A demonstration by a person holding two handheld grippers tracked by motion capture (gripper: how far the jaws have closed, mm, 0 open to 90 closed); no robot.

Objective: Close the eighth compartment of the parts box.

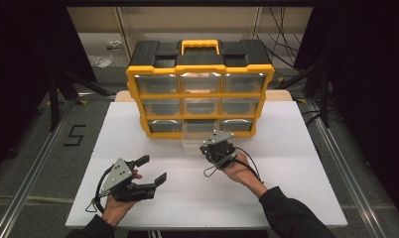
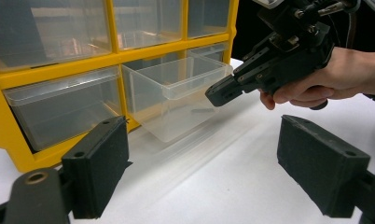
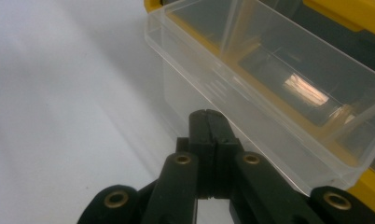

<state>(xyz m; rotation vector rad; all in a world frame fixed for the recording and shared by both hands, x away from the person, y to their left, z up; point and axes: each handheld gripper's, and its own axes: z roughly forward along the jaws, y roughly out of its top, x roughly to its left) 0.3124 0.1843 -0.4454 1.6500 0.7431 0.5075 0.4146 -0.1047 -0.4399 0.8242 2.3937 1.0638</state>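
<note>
The yellow-framed, black-topped plastic organiser cabinet with nine clear drawers (image 1: 200,89) stands at the far middle of the white table board (image 1: 88,198). Its bottom-centre drawer, a clear plastic rectangular bin (image 2: 176,95), is pulled partly out of its slot and projects toward the person.

The right gripper (image 1: 215,148) sits just in front of this drawer. Its jaws are pressed together with nothing visible between them: in the right gripper view the two pads meet flat against each other, with the drawer's front wall just beyond the tips. In the left gripper view the closed tip is at the drawer's front lip, touching or very nearly so; which cannot be told.

The left gripper (image 1: 145,173) rests low over the board, well apart from the cabinet, with its jaws spread wide and empty.

Step in hand, as judged: the closed right gripper is acting on the open drawer's front face, most likely to push it back into the cabinet, or to hook the lip for further pulling.

Next move, if pushing: keep the closed tip centred on the front wall and drive straight along the slot axis. An off-centre push may skew the drawer and jam it against the yellow dividers. The light cabinet may slide on the board; the free left gripper can brace it.
</note>
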